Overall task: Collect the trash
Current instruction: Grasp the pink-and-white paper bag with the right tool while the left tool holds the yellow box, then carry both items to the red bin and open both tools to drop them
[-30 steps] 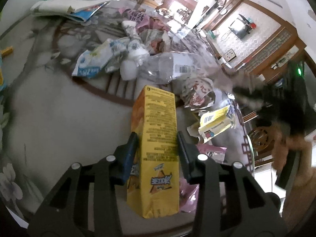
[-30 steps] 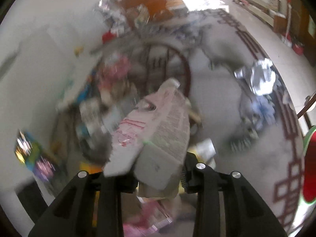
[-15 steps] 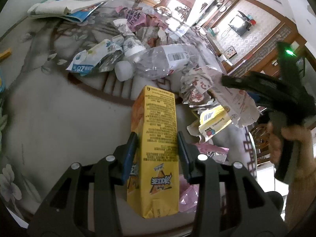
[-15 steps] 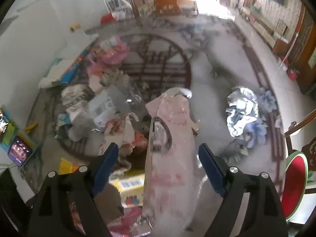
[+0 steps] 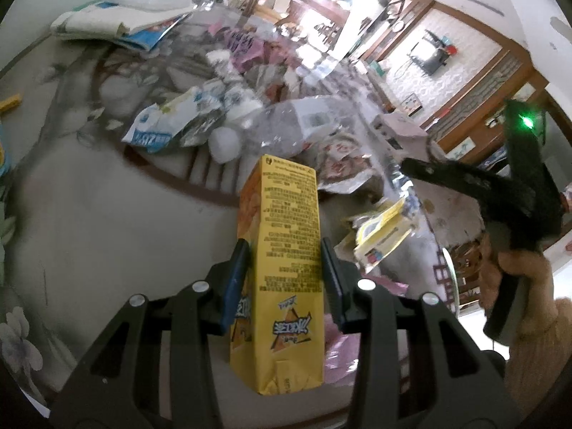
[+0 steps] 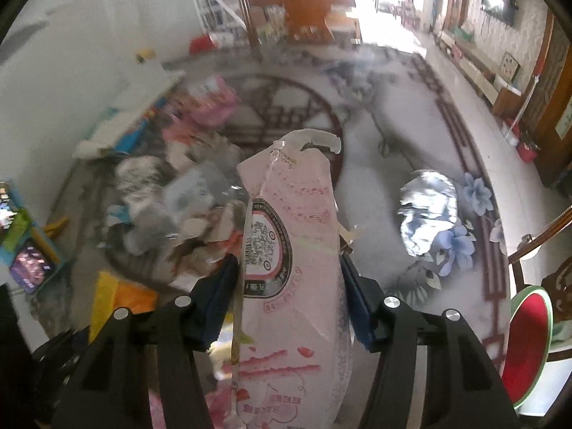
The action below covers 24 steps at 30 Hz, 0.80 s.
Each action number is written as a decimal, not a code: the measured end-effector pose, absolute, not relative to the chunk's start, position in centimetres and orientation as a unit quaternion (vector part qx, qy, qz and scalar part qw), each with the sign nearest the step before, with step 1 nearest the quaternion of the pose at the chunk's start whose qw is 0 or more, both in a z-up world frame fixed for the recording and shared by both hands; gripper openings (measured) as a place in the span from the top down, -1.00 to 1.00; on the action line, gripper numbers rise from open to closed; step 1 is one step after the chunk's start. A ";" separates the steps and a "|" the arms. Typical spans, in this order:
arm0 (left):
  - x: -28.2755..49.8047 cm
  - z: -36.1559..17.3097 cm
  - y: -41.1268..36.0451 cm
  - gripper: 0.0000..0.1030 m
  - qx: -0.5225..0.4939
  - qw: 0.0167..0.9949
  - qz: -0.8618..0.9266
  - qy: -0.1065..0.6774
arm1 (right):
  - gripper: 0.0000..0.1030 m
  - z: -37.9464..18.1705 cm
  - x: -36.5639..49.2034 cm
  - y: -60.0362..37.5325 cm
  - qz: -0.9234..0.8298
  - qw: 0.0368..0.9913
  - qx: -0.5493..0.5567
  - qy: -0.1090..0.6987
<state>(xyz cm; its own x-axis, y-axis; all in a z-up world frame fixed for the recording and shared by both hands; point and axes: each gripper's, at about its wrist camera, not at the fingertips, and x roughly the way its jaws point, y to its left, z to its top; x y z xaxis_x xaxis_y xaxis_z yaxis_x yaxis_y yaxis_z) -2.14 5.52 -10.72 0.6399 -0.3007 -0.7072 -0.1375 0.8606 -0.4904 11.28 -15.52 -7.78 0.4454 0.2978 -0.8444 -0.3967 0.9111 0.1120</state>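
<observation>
The left gripper [image 5: 286, 268] is clenched on a tall yellow carton [image 5: 282, 261], its fingers [image 5: 234, 286] pressing both narrow sides while the carton stands nearly upright above the floor [image 5: 89, 221]. Beyond it the trash pile [image 5: 221, 114] of wrappers, a clear plastic bottle [image 5: 286, 125] and torn paper lies across the middle of the floor's round pattern. Further right, the right gripper [image 6: 289, 286] has just been closing its fingers [image 6: 214, 296] onto a flattened pink carton [image 6: 289, 250], which sits between them and is now pinched at its sides.

The pink carton looks soft and torn at the top, so I judge the hold may be shallow; a quick swing could let it buckle and slide out. The yellow carton is gripped low on a long body, and a tilt could lever it loose. With both grippers full, reaching for more trash would likely cost a drop.

The left wrist view shows the person's hand [image 5: 514, 271] on the right gripper's handle and its green light; the right wrist view misses those but shows a crumpled silvery bag [image 6: 429, 211] lying apart near the floor's right border.
</observation>
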 end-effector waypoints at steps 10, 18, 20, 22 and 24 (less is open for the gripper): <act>-3.0 -9.2 5.3 0.25 -0.248 0.887 -0.043 0.388 | -0.09 -5.5 3.9 -20.2 0.228 0.865 0.001 0.447; -4.0 -8.1 5.0 0.25 -0.194 0.910 0.001 0.367 | -0.09 -5.2 1.0 -26.4 0.208 0.874 0.050 0.436; -4.2 -7.6 4.8 0.25 -0.183 0.914 0.009 0.361 | -0.10 -4.7 0.4 -28.0 0.206 0.878 0.062 0.427; -4.5 -6.6 4.1 0.26 -0.168 0.921 0.015 0.350 | -0.10 -4.4 -0.2 -29.2 0.204 0.881 0.070 0.422; -5.2 -5.6 2.6 0.26 -0.165 0.927 0.004 0.336 | -0.10 -4.1 -0.7 -30.5 0.205 0.881 0.087 0.416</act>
<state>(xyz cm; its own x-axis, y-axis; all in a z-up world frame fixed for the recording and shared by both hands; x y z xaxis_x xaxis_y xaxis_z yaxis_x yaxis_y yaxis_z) -5.22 2.63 -5.58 0.7737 -0.1040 -0.6250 -0.1184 0.9453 -0.3039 -0.75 -30.52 -4.14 0.5691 0.4345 -0.6981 -0.2899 0.9005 0.3241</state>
